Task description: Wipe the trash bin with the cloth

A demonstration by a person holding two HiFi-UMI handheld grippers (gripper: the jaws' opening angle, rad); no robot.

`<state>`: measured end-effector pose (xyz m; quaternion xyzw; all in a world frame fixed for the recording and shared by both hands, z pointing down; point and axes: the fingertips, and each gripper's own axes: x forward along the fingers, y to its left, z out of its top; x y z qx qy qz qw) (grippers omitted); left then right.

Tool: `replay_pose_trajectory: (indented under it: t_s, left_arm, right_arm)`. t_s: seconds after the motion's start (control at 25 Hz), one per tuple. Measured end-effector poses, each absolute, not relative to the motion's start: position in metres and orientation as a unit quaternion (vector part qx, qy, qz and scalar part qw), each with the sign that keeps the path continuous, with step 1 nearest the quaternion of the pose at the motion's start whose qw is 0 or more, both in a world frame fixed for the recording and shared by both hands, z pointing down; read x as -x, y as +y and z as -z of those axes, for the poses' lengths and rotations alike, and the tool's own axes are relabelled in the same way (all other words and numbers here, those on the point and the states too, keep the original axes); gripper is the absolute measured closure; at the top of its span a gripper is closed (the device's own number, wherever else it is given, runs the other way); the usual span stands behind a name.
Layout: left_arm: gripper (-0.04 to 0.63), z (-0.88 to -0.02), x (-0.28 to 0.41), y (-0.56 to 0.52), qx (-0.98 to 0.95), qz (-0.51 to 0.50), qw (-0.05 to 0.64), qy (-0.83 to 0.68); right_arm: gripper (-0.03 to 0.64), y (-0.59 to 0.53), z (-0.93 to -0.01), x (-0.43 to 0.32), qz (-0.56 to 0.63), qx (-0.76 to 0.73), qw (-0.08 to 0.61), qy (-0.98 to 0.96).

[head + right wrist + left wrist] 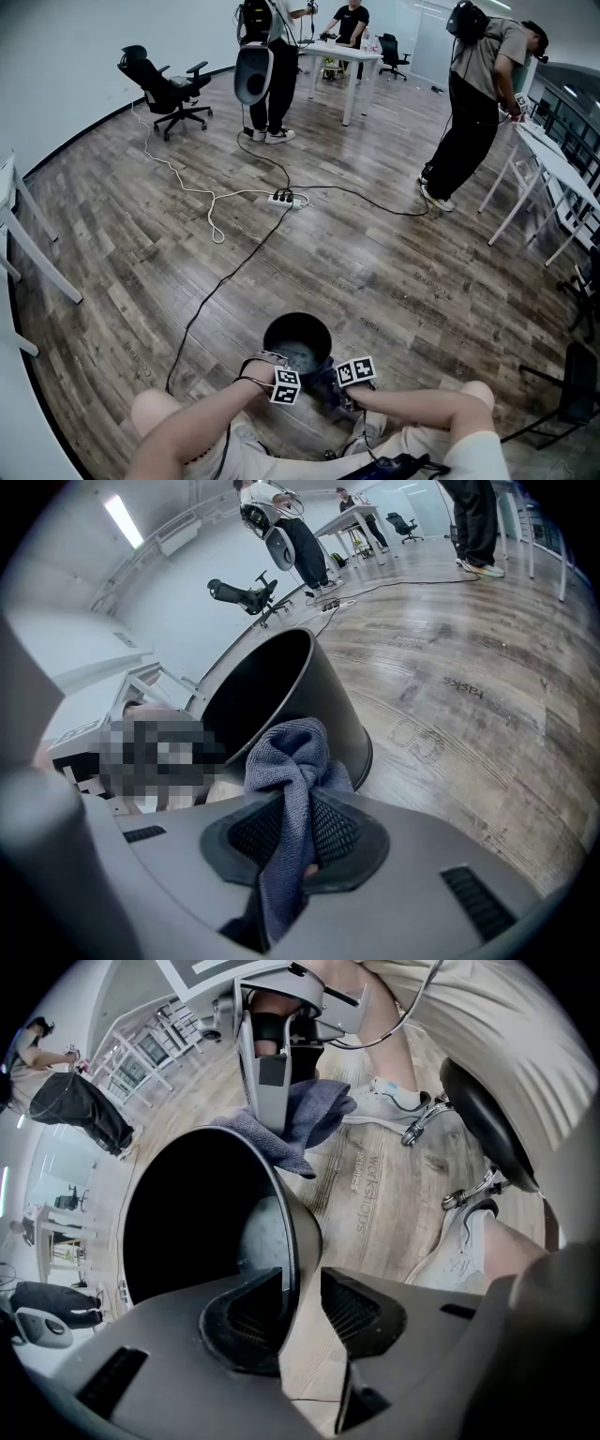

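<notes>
The dark round plastic trash bin (298,342) stands on the wood-plank floor (394,272), well away from the floor's wall edges and just in front of the seated person's knees. Its black inside looks empty.

A bunched blue-grey microfibre cloth (292,761) sits at the bin's outer wall just below the rim, on the side nearest the person, and appears to touch it. The right tool (298,844) is clamped on that cloth, whose tail hangs down between the pads.

The left tool (300,1309) straddles the rim, one jaw inside the bin and one outside. The wall lies against the inner pad, but a strip of floor shows before the outer pad, so the jaws stand apart and do not pinch.

Farther out, a black cable (217,289) runs across the planks to a white power strip (284,199).

The step in hand looks like wiping the outer wall near the rim. The next move probably calls for pressing the cloth flat and drawing it round or down the wall. The left tool would need to brace the rim firmly, because a light bin could slide or turn under the stroke.
</notes>
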<state>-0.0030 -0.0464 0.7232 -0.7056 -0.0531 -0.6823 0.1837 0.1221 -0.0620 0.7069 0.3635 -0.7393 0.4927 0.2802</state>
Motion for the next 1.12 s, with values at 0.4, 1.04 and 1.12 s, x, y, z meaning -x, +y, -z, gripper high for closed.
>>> replay_pose_trajectory:
  t_s: [0.4,1.04,1.12]
  left_arm:
    - [0.469,-0.723,0.002,-0.046,0.702,0.683,0.192,-0.053]
    - [0.519,-0.724,0.001,-0.045,0.691,0.685,0.223,-0.061]
    - [0.52,-0.724,0.001,-0.045,0.692,0.684,0.224,-0.063]
  right_arm:
    - [0.555,-0.061,-0.707,-0.124,-0.49,-0.366,0.28,-0.74]
    - [0.555,-0.077,-0.76,-0.128,-0.504,-0.403,0.274,-0.713]
    - [0.555,-0.076,-0.777,-0.128,-0.507,-0.405,0.271,-0.711]
